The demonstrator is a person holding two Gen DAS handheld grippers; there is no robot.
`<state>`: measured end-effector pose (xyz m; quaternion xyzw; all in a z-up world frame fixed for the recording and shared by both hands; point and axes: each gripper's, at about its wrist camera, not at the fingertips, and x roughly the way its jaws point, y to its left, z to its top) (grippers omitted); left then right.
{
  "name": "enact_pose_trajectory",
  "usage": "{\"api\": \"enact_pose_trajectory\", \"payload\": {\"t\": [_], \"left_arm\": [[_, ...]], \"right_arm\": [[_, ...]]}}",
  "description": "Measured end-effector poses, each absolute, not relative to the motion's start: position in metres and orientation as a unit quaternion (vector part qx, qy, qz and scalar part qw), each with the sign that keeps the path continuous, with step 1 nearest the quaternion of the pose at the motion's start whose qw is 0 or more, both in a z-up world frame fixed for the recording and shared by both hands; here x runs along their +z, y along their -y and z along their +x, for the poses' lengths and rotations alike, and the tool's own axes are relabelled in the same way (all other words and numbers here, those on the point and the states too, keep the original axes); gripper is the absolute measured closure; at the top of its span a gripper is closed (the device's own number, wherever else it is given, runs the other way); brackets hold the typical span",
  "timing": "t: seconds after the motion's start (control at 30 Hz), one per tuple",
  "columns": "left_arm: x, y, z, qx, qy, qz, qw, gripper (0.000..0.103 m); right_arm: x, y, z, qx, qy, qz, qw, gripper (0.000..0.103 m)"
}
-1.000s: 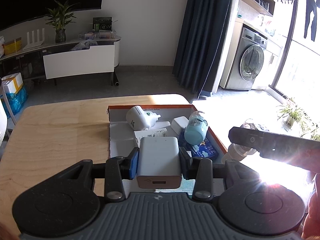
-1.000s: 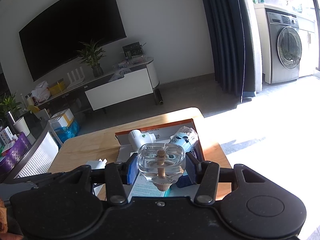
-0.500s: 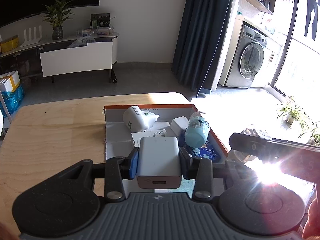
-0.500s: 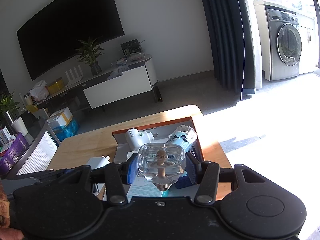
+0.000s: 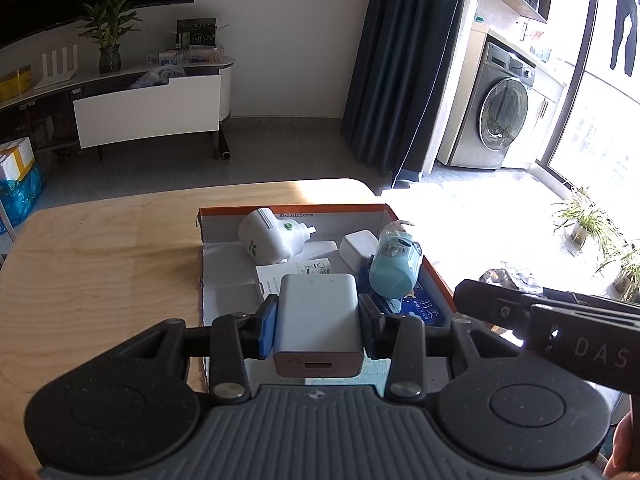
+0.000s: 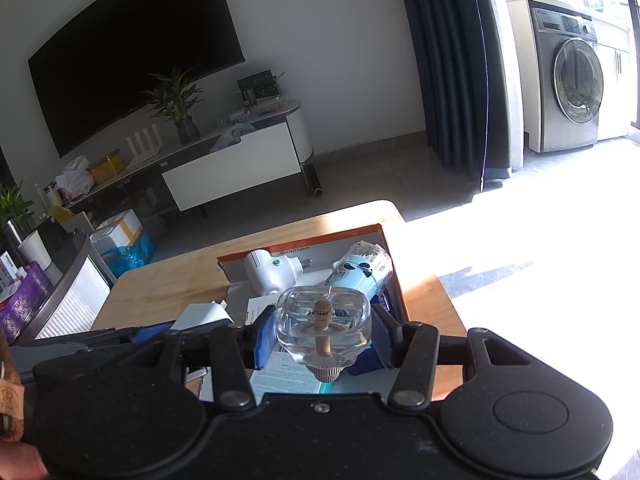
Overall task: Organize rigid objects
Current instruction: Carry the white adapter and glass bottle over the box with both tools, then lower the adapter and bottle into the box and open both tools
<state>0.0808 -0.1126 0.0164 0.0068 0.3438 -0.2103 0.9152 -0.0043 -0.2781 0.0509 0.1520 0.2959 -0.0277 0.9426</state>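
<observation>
left wrist view: left tool (image 5: 318, 322) clamped on a white usb charger block (image 5: 317, 322), blue pads pressed to both its sides, port end facing the camera. charger held above the near end of an open cardboard box (image 5: 292, 211) with an orange rim, which sits on the wooden worktop (image 5: 100, 264). ahead of the tool, inside the box: a white plug-in device with a green dot (image 5: 270, 240) toward the far left, a small white adapter (image 5: 358, 246) farther right, a light blue bottle (image 5: 394, 266) lying on its side ahead and right, resting partly on a blue packet (image 5: 422, 308). a paper leaflet (image 5: 292, 274) lies flat just beyond the charger. the right tool's black body (image 5: 560, 326) comes in from the right edge, just right of the box.

right wrist view: right tool (image 6: 324, 338) closed on a clear glass bottle with a wooden stopper (image 6: 324, 326), pads against both its sides, neck end toward the camera. bottle held over the near part of the same box (image 6: 394, 276). ahead of the tool: the white plug-in device (image 6: 270, 272) to the left, the light blue bottle (image 6: 358, 272) to the right, leaning toward the box's right wall. a printed leaflet (image 6: 280, 380) lies under the held bottle. to the left, the left tool (image 6: 152, 334) with the white charger (image 6: 200, 316), prongs showing. worktop (image 6: 168, 284) beyond the box, sunlit at right.
</observation>
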Motion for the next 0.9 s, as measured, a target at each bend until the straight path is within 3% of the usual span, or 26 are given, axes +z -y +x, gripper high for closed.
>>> {"api": "enact_pose_trajectory", "payload": {"t": [0.9], "left_arm": [[0.005, 0.121, 0.103, -0.215, -0.360, 0.006, 0.908, 0.062]], "right_arm": [[0.035, 0.282, 0.016, -0.029, -0.316, 0.157, 0.935, 0.043]]}}
